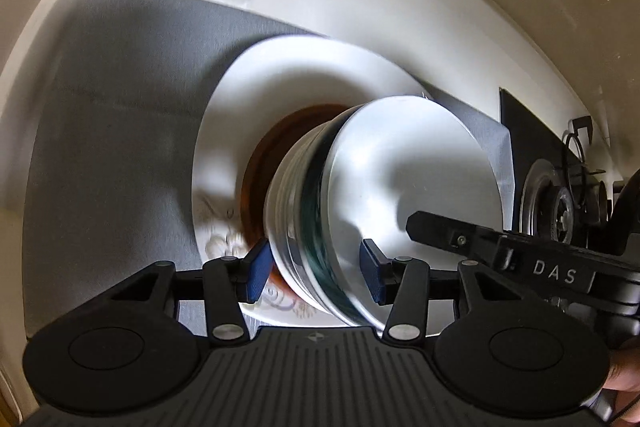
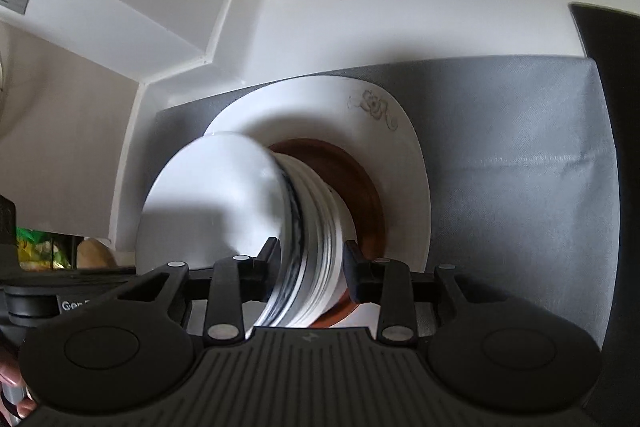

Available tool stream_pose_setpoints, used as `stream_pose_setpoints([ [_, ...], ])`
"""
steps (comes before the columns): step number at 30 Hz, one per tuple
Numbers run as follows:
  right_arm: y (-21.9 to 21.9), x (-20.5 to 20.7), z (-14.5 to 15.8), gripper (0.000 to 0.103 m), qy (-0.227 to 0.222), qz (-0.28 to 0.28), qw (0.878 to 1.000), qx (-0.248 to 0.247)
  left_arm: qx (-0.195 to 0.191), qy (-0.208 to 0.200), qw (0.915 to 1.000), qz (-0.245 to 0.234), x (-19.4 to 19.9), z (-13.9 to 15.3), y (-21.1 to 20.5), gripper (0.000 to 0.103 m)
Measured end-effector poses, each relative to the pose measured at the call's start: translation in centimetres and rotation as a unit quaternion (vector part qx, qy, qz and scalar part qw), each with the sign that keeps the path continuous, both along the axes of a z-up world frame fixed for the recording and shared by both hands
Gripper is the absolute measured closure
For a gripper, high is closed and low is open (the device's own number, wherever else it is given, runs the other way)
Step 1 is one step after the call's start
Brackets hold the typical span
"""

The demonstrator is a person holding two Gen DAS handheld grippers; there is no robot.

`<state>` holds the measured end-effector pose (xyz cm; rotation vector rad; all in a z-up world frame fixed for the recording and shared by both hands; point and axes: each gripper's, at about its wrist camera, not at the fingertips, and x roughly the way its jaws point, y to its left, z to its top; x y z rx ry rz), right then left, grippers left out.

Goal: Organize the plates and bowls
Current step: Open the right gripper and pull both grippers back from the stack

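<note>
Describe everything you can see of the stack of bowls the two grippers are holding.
The stack of bowls is several nested bowls, mostly white and glossy like ceramic, one with a dark greenish-grey band. It is seen from the side in both views, motion-blurred. The left gripper and right gripper each straddle the rims on opposite sides. The stack's base meets a brown dish on a large white floral plate, over a grey mat.
</note>
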<state>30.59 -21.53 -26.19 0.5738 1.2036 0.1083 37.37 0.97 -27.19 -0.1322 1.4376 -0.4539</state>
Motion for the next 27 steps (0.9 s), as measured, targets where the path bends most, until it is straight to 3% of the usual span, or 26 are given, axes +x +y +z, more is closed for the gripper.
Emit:
stream_pose_setpoints([
  [5,0.4,0.7,0.5,0.066,-0.013,0.002,1.000,-0.025,-0.006,-0.008,0.9999,0.005,0.4,-0.3,-0.2,0.052],
  [12,-0.4,1.0,-1.0,0.065,-0.018,0.005,1.000,-0.014,0.007,-0.037,0.9993,-0.010,0.5,-0.1,-1.0,0.052],
  [14,-0.5,0.8,-1.1,0.055,-0.023,0.003,1.000,-0.002,0.012,-0.056,0.9983,-0.015,-0.1,-0.1,-1.7,0.051],
  [17,-0.2,-0.2,-0.6,0.049,-0.038,0.008,0.999,-0.002,0.026,-0.088,0.9958,-0.004,-1.2,0.5,-2.0,0.051],
  [21,0.4,-4.0,2.6,0.041,-0.092,-0.001,0.994,-0.053,0.070,-0.170,0.9826,0.029,-5.0,4.7,-1.8,0.043],
  [24,1.2,-8.2,6.1,0.035,-0.138,-0.001,0.985,-0.100,0.084,-0.227,0.9693,0.045,-9.5,9.5,-1.8,0.026],
  [26,1.8,-11.3,8.5,0.030,-0.168,0.003,0.979,-0.113,0.076,-0.260,0.9616,0.043,-12.8,13.0,-2.0,0.007],
  [27,2.0,-12.7,9.6,0.029,-0.181,0.004,0.977,-0.112,0.072,-0.278,0.9571,0.041,-14.4,14.6,-2.3,0.004],
])
